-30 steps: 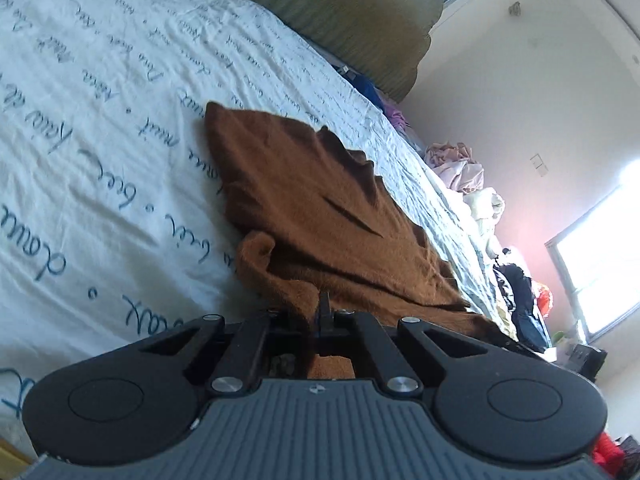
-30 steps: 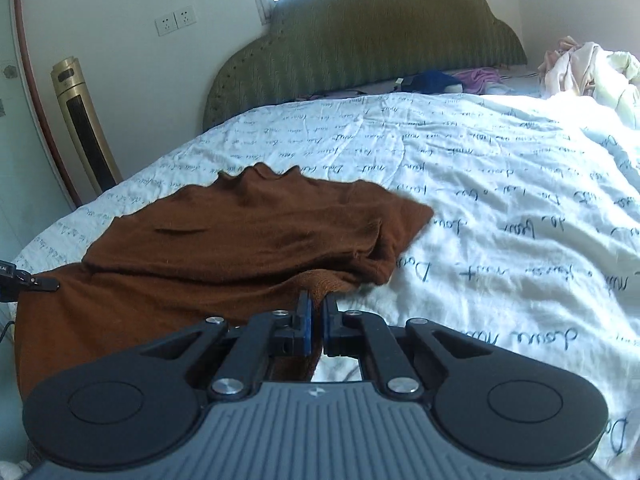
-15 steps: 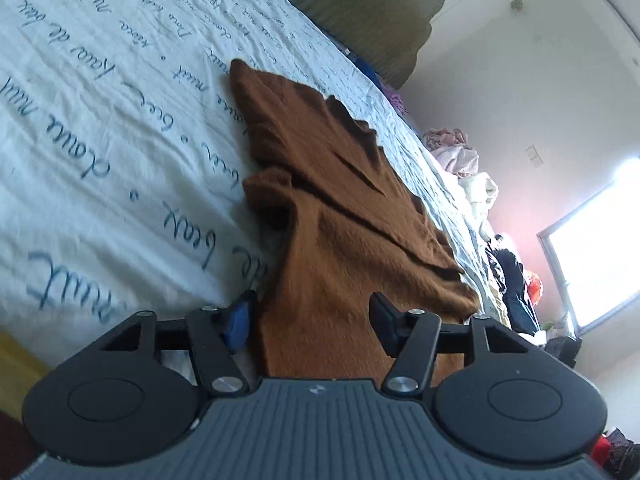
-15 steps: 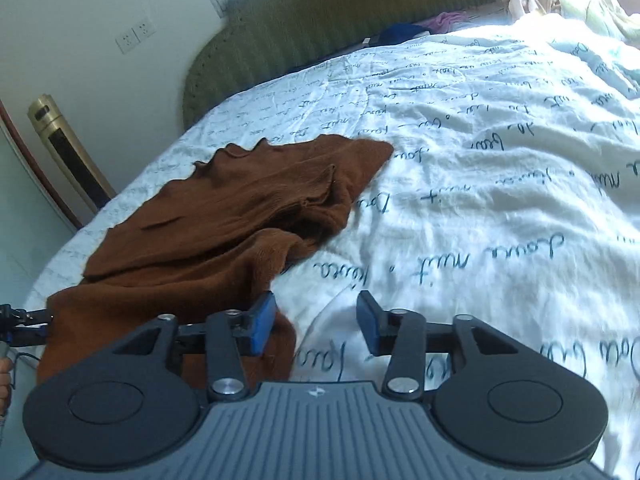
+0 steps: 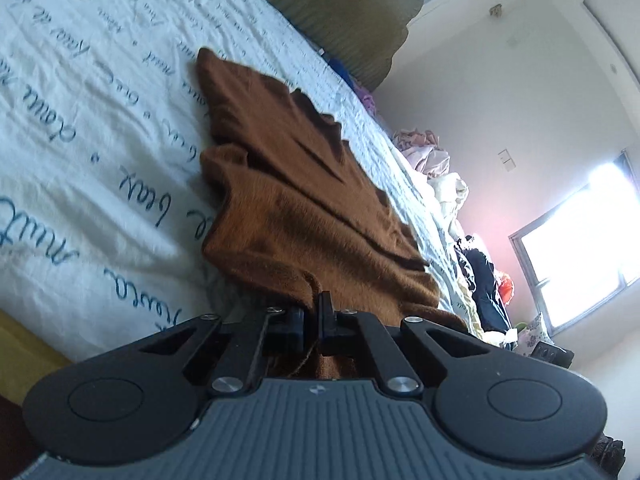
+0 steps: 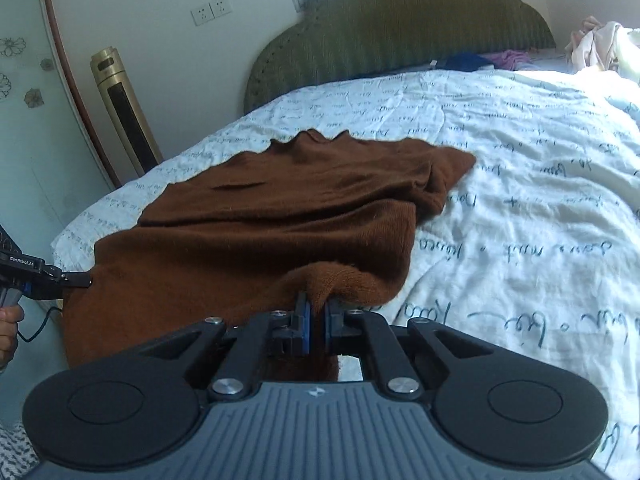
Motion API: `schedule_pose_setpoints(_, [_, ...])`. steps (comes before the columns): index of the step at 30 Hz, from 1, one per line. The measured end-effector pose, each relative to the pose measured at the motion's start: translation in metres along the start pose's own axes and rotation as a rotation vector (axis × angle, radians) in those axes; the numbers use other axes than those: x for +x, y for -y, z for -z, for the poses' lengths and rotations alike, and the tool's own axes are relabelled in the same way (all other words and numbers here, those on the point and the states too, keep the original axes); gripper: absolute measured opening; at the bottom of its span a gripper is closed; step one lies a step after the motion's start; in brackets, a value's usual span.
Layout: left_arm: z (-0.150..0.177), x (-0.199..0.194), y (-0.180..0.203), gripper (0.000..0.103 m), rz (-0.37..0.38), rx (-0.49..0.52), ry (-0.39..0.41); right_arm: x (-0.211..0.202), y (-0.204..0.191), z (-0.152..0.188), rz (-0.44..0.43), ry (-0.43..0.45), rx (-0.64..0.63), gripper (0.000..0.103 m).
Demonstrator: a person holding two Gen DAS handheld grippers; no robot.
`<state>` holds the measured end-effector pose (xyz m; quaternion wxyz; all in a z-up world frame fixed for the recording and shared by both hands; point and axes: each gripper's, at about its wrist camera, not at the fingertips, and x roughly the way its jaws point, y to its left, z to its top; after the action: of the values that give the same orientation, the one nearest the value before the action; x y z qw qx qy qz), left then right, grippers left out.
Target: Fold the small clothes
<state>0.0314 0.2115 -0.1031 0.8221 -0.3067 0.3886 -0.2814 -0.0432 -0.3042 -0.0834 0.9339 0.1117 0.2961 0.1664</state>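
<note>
A brown knitted garment [image 6: 280, 208] lies spread on the white bed cover [image 6: 540, 184], with its near hem hanging over the bed's edge. My right gripper [image 6: 315, 312] is shut on a bunched fold of that hem at its right corner. My left gripper [image 5: 313, 312] is shut on the hem of the same brown garment [image 5: 304, 184] at the other corner. In the right wrist view the left gripper [image 6: 86, 280] shows at the far left, pinching the cloth's edge, with a hand [image 6: 8, 332] on its grip.
The bed cover [image 5: 80, 128] carries blue handwriting print. A green padded headboard [image 6: 400, 24] stands behind it. A gold tower fan [image 6: 124, 108] stands by the wall on the left. Heaps of other clothes [image 5: 440, 168] lie along the bed's far side.
Both grippers were shut on the garment a second ago, opened wide half a second ago, and have shut again on the hem nearer the bed's edge.
</note>
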Motion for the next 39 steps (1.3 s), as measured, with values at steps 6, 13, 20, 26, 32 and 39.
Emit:
schedule_pose_setpoints(6, [-0.003,0.023,-0.022,0.008,-0.062,-0.003,-0.063,0.016,0.032,-0.008,0.063,-0.046,-0.007,0.008])
schedule_pose_setpoints(13, [0.02,-0.015,-0.024,0.06,0.024,-0.058,-0.038,0.013,0.039,0.008,0.037,-0.064,0.076,0.041])
schedule_pose_setpoints(20, [0.045,-0.022,-0.02,0.06,0.122,-0.019,-0.113,-0.013,0.029,0.032,0.014,-0.054,0.107,0.055])
schedule_pose_setpoints(26, [0.06,-0.004,-0.028,0.06,0.199,-0.034,-0.141,-0.026,0.021,0.051,-0.055,-0.063,0.148,0.055])
schedule_pose_setpoints(32, [0.074,0.004,-0.041,0.049,0.221,-0.102,-0.166,-0.035,0.02,0.061,-0.071,-0.06,0.174,0.054])
schedule_pose_setpoints(39, [0.079,0.015,-0.036,0.011,0.213,-0.087,-0.19,-0.041,0.012,0.066,-0.059,-0.058,0.162,0.055])
